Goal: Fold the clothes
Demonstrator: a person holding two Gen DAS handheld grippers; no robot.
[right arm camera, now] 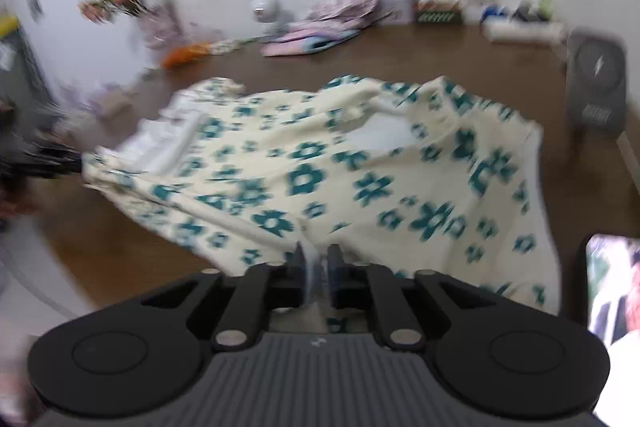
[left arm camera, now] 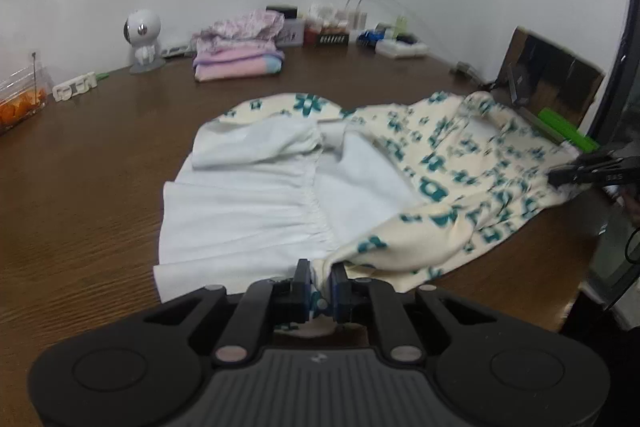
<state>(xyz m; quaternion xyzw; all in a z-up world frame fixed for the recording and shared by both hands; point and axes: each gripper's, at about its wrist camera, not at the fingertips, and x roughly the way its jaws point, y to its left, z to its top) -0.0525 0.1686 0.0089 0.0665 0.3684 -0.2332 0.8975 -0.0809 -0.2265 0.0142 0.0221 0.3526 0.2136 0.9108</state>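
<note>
A garment (left arm camera: pixel 460 163) lies spread across the middle of a table (left arm camera: pixel 100 195). In the left wrist view, the left gripper (left arm camera: pixel 320 273) clamps its hem at bottom centre, and the right gripper (left arm camera: pixel 560 175) pinches its edge at the right. Folded clothes (left arm camera: pixel 238 61) sit behind it by the wall, a figurine (left arm camera: pixel 142 39) to their left, a box (left arm camera: pixel 552 75) at upper right.

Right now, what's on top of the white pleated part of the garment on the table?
The cream fabric with teal flowers is folded over the right side of the white pleated fabric; the left side lies bare. The white fabric under the flowered layer is hidden.
</note>
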